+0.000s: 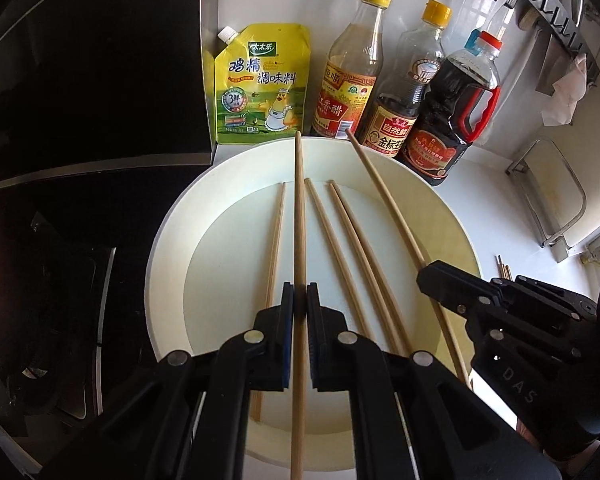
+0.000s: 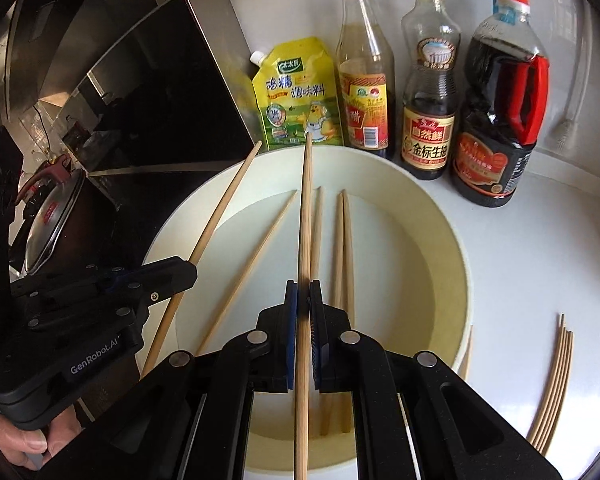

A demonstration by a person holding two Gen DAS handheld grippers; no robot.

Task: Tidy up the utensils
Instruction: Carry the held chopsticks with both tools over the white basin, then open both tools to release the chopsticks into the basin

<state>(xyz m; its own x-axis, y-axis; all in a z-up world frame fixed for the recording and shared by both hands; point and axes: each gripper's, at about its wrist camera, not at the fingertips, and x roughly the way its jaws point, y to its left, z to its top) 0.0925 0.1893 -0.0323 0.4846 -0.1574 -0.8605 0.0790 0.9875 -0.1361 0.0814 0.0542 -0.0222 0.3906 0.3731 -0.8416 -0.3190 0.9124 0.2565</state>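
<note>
A wide cream bowl (image 1: 172,248) sits on the white counter and shows in the right wrist view (image 2: 452,256) too. Several wooden chopsticks lie inside it (image 1: 340,248). My left gripper (image 1: 300,296) is shut on one chopstick (image 1: 299,208) and holds it above the bowl. My right gripper (image 2: 303,296) is shut on another chopstick (image 2: 306,208), also above the bowl. Each gripper shows in the other's view: the right one (image 1: 432,280) at the bowl's right, the left one (image 2: 184,276) at its left. Several chopsticks (image 2: 552,380) lie on the counter to the right of the bowl.
A yellow seasoning pouch (image 1: 260,84) and three sauce bottles (image 1: 404,88) stand right behind the bowl against the wall. A black stove and hood (image 1: 80,120) fill the left side, with a lidded pot (image 2: 52,220) there. A wire rack (image 1: 556,200) stands at the far right.
</note>
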